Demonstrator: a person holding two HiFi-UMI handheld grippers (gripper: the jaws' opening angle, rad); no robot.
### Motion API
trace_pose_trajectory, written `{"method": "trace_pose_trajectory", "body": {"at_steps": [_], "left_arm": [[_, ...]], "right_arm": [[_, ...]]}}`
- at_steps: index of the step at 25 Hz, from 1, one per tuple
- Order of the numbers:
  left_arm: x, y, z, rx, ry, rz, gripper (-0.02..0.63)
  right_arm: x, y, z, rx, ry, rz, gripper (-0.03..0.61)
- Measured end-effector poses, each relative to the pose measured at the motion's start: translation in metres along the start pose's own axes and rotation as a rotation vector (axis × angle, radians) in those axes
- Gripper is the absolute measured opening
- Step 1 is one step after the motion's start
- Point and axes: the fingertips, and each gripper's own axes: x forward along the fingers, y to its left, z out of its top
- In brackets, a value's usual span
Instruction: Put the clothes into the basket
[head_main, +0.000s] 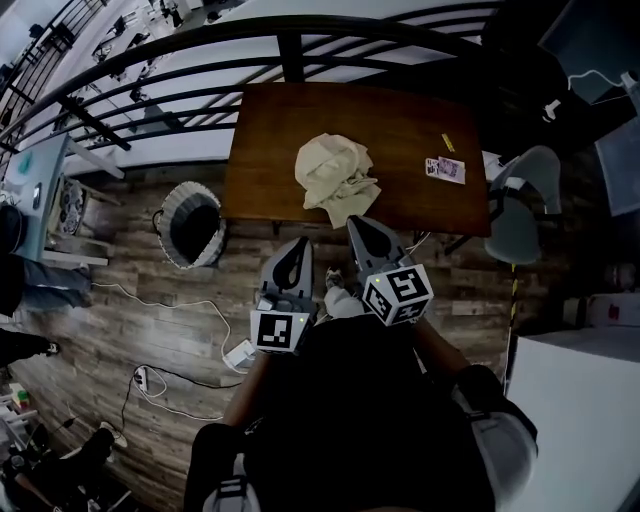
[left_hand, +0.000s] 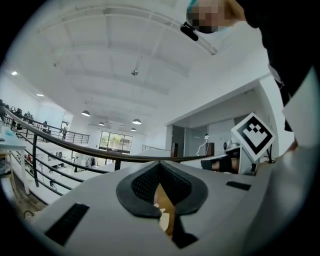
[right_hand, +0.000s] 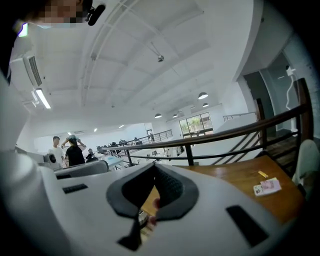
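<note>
A crumpled cream pile of clothes lies on the brown table, near its front edge. The round basket, white outside and dark inside, stands on the floor just left of the table. My left gripper is shut and empty, just short of the table's front edge. My right gripper is also shut with nothing in it, its tip at the table edge close below the clothes. In both gripper views the jaws meet and hide the clothes.
A small card and a yellow bit lie on the table's right side. A grey chair stands at the right. A black railing runs behind the table. Cables and a power strip lie on the floor.
</note>
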Motion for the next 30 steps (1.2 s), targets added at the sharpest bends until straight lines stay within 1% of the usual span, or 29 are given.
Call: {"method": "trace_pose_trajectory", "body": {"at_steps": [6,9,12,16,20,22,26,27,28,30], "left_arm": [[0.052,0.014,0.008,0.0,-0.022,0.017,0.012],[0.074,0.023,0.015,0.003,-0.041,0.03,0.012],[0.088,0.03,0.021,0.02,-0.068,0.044,0.012],[0.095,0.038,0.02,0.004,-0.063,0.078,0.012],[0.101,0.05,0.019,0.007,-0.065,0.115,0.012],[0.104,0.054,0.02,0.005,-0.076,0.138,0.012],[0.108,0.06,0.02,-0.007,-0.072,0.181,0.012],[0.109,0.061,0.02,-0.007,-0.07,0.185,0.012],[0.111,0.062,0.019,-0.008,-0.068,0.187,0.012],[0.115,0.063,0.018,-0.006,-0.067,0.187,0.012]], "right_arm": [[0.047,-0.039,0.005,-0.027,0.049,0.009,0.009],[0.076,-0.066,-0.004,-0.045,0.089,-0.003,0.01],[0.105,-0.097,-0.034,-0.058,0.172,-0.032,0.01],[0.133,-0.133,-0.09,-0.057,0.32,-0.068,0.011],[0.155,-0.148,-0.125,-0.06,0.409,-0.053,0.011],[0.167,-0.153,-0.139,-0.067,0.452,-0.037,0.014],[0.193,-0.161,-0.159,-0.057,0.518,-0.038,0.014],[0.2,-0.162,-0.163,-0.051,0.531,-0.038,0.022],[0.208,-0.164,-0.169,-0.046,0.547,-0.038,0.054],[0.221,-0.168,-0.183,-0.037,0.59,-0.045,0.172]]}}
